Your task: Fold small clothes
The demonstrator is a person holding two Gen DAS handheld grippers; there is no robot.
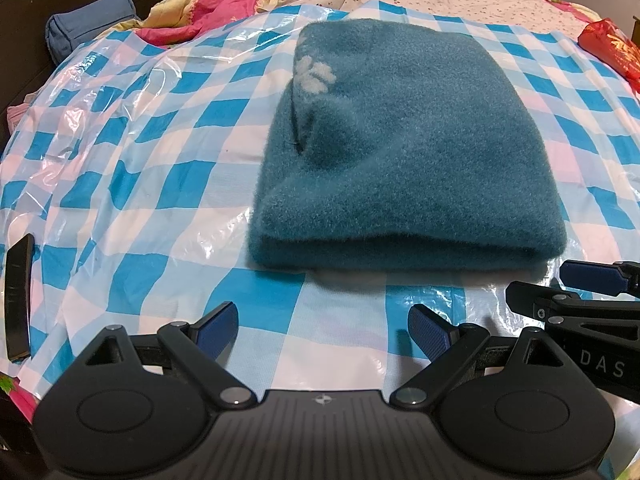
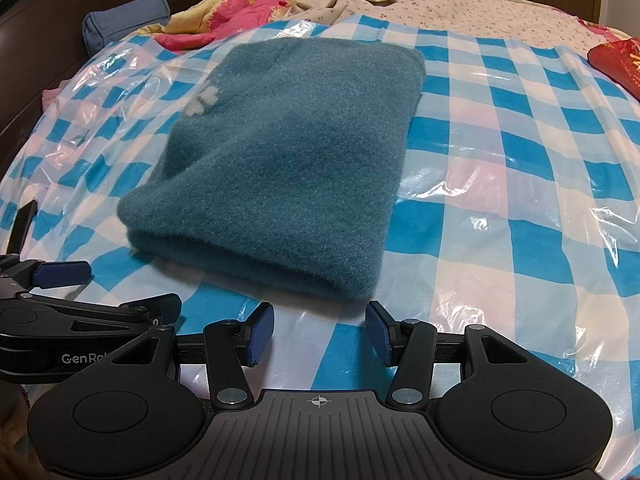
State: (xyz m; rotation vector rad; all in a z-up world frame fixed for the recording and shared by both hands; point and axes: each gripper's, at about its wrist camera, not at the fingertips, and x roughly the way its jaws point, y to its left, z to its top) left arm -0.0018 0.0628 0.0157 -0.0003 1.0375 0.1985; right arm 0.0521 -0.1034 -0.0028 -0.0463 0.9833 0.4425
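A fuzzy teal garment (image 1: 400,160) with a pale flower mark lies folded into a thick rectangle on the blue-and-white checked plastic sheet (image 1: 160,160). It also shows in the right wrist view (image 2: 280,168). My left gripper (image 1: 322,330) is open and empty, just in front of the garment's near folded edge. My right gripper (image 2: 320,332) is open and empty, also just short of that edge. Each gripper appears at the side of the other's view, the right one (image 1: 576,288) and the left one (image 2: 80,292).
The checked sheet covers a bed. Crumpled pink and floral bedding (image 1: 224,8) lies behind it, with a blue cushion (image 1: 92,24) at far left and a red packet (image 1: 612,48) at far right. A black flat object (image 1: 18,300) lies at the left edge.
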